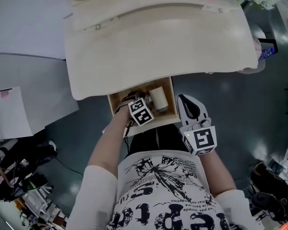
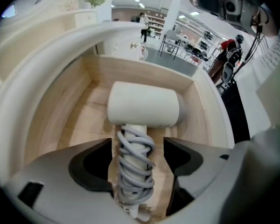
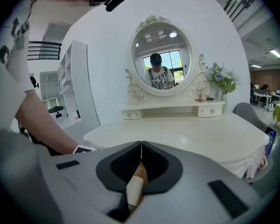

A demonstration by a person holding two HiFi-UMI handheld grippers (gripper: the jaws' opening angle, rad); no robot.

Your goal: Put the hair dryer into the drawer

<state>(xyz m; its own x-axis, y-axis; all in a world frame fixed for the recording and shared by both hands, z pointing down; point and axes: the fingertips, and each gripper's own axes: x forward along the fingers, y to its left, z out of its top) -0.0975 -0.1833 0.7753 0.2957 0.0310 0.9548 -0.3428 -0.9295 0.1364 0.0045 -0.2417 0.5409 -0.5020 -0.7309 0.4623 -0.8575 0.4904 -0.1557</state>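
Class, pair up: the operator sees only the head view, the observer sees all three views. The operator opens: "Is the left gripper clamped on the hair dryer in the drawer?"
Observer: No. The left gripper has its jaws apart on either side of the hair dryer handle. Bare wood of the drawer shows beside one jaw.
Operator: What is on that handle?
Observer: A grey cord is wound around it.
Operator: And the right gripper?
Observer: The right gripper has its jaws together. It faces the dressing table and an oval mirror.
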